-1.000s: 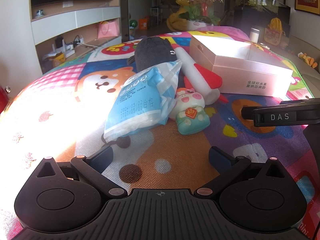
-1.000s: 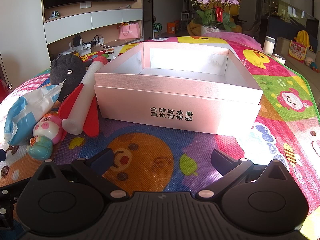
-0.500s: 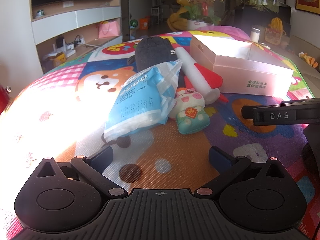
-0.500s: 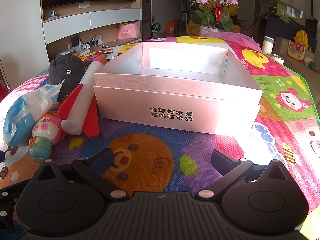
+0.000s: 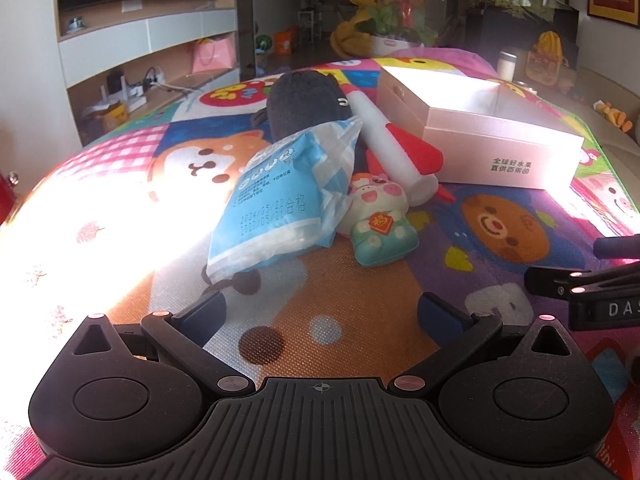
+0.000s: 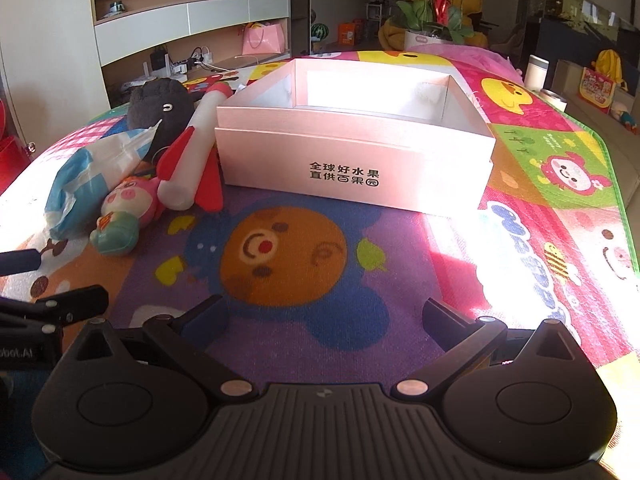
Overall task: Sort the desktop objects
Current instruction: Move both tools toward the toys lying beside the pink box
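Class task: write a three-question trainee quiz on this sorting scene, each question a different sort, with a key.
1. True or false: the pink box already holds a toy.
2. Which lies nearest the left tool? A blue packet B black plush C pink box
3. Fill in: both tools are ____, holding nothing.

Key: 1 false; 2 A; 3 open. The right tool faces the box.

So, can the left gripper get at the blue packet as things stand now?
Probably yes. The left gripper is open and the blue packet lies straight ahead on the mat, with nothing between them. The pig toy touches only its right side.
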### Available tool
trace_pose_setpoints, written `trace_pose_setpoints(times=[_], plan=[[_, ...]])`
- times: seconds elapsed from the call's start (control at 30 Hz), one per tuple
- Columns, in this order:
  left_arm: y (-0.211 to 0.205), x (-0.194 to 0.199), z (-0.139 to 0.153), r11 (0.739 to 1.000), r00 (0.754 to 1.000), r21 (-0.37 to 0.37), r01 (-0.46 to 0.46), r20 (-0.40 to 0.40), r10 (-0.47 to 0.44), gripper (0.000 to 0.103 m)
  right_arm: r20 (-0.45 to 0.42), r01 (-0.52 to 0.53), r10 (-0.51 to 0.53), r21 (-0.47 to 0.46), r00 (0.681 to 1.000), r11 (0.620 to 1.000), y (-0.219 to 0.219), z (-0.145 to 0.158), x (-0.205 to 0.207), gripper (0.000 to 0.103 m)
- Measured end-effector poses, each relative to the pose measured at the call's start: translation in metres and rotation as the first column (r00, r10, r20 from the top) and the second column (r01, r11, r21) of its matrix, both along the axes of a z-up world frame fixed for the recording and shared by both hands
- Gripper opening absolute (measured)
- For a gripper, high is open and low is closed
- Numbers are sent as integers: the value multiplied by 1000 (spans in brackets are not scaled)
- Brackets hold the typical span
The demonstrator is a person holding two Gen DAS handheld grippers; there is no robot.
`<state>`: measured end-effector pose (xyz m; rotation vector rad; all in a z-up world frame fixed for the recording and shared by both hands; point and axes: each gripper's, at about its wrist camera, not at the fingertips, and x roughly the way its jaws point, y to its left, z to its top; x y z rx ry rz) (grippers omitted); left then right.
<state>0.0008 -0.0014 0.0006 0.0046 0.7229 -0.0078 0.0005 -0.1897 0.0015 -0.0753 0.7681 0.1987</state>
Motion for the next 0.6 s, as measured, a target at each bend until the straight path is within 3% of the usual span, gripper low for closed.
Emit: trace_pose_setpoints(times=[0.23,0.53,0.6], plan=[[10,-4,5,998,1000,-56,-6,25,8,103,11,-2,2,1,1000,1000,-1,0,-10,103],[8,-14,18,999,997,-26,27,79,-24,103,30,6,-6,-3,1000,1000,0,-1,-12,103],[2,-9,19,999,995,8,44,86,-45,98,29,6,-6,2,1000,1000,0,-1,-13,103]])
